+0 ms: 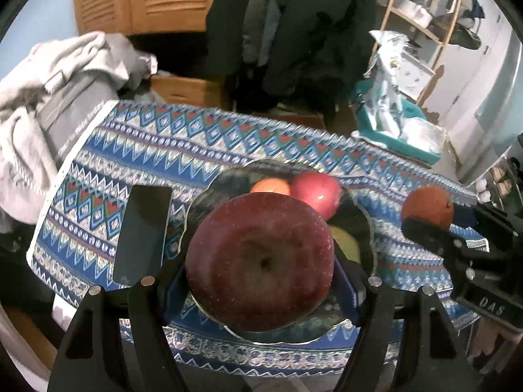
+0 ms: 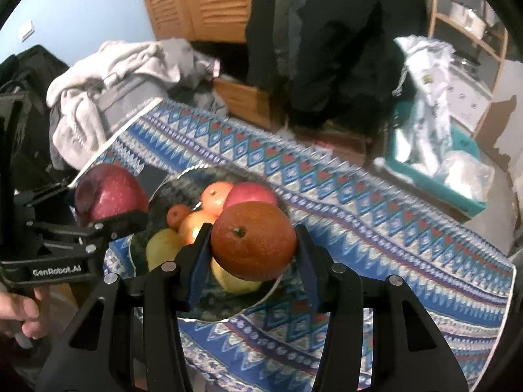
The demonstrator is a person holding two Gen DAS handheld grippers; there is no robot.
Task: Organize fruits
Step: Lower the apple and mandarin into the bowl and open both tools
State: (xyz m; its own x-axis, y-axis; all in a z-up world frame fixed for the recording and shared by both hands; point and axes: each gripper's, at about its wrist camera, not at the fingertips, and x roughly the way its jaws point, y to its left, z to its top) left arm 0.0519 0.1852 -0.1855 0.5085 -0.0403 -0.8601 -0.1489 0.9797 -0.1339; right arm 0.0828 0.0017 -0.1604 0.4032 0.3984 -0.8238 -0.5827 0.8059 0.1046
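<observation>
My left gripper (image 1: 261,274) is shut on a big dark red apple (image 1: 260,263) and holds it over the near side of a glass bowl (image 1: 202,202). The bowl holds a smaller red apple (image 1: 315,192), an orange fruit (image 1: 271,187) and a yellow-green fruit (image 1: 345,243). My right gripper (image 2: 251,261) is shut on an orange (image 2: 253,240) above the bowl's (image 2: 170,183) right side. In the right wrist view the left gripper (image 2: 108,219) with its apple (image 2: 109,194) is at the left, and the bowl shows several oranges (image 2: 215,196) and a yellow fruit (image 2: 160,248). The right gripper with its orange (image 1: 428,207) shows at the right of the left wrist view.
A blue patterned cloth (image 1: 137,150) covers the table. A dark phone (image 1: 142,232) lies left of the bowl. A pile of grey clothes (image 1: 49,98) lies at the far left, and a teal box with plastic bags (image 1: 392,121) stands at the far right.
</observation>
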